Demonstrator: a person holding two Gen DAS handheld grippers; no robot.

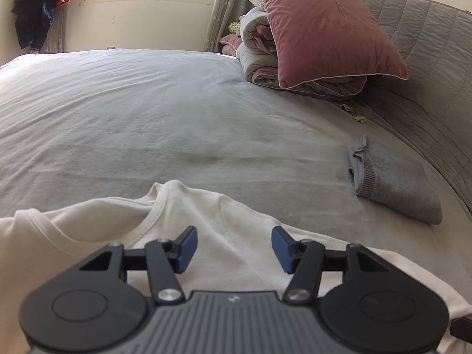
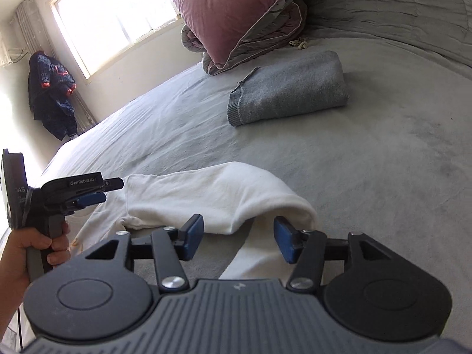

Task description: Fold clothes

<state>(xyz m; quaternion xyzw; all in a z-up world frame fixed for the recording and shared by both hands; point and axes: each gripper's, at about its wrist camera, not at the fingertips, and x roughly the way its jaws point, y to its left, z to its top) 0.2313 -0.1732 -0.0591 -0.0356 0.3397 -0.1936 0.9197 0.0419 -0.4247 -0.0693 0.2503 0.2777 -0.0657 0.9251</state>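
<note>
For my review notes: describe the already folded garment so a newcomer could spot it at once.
On the bed, find the pink pillow. Just in front lies a grey sweater, folded into a compact bundle. The white shirt nearby is loose, not folded.

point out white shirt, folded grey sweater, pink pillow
white shirt (image 1: pixel 206 230), left wrist view, on the chest below the neckline
folded grey sweater (image 2: pixel 292 88), right wrist view, on its top face
pink pillow (image 1: pixel 324 23), left wrist view, on the middle of its front
</note>
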